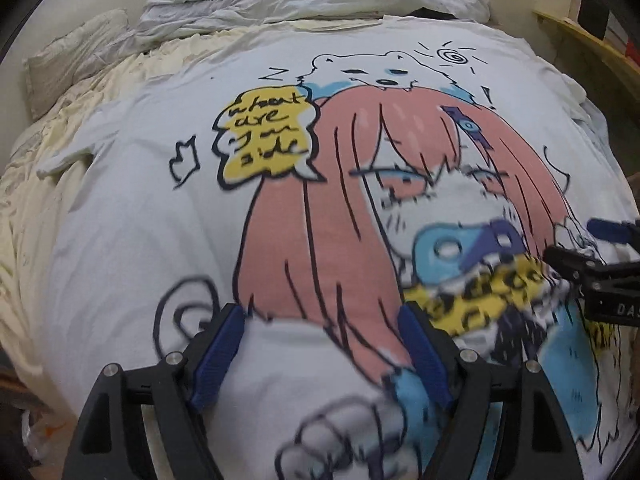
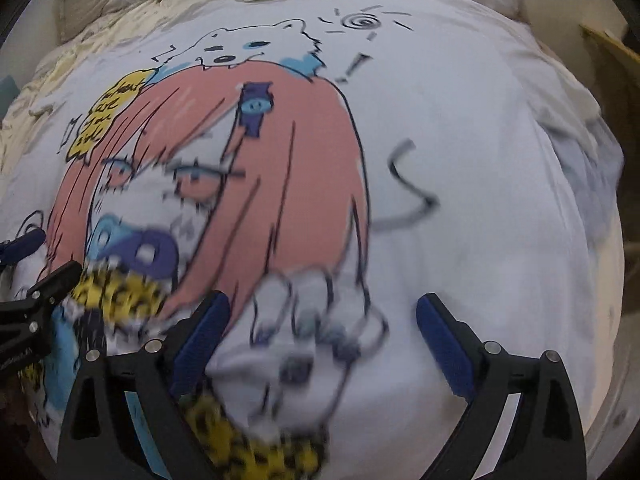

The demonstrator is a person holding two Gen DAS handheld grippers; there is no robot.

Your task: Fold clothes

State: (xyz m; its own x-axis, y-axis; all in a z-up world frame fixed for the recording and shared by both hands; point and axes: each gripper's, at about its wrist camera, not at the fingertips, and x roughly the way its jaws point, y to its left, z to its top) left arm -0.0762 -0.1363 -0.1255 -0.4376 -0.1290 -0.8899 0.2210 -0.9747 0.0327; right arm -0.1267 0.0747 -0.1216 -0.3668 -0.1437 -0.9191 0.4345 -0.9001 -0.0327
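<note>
Shirt [image 1: 160, 240] lay flat, print up, on the bed [image 1: 60, 128], long axis running six to twelve, neck at twelve, both the left gripper [image 1: 320, 344] and right gripper [image 2: 324, 332] released, fingers spread above its hem.

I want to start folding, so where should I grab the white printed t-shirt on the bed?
Pinch the white printed t-shirt at its left sleeve, coming from above. It lies flat and spread, and the sleeve's loose edge sticks out over the cream bedsheet.

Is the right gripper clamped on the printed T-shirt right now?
No, in the right wrist view the right gripper has its jaws spread wide above the T-shirt, with flat cloth showing between them and nothing pinched.
</note>
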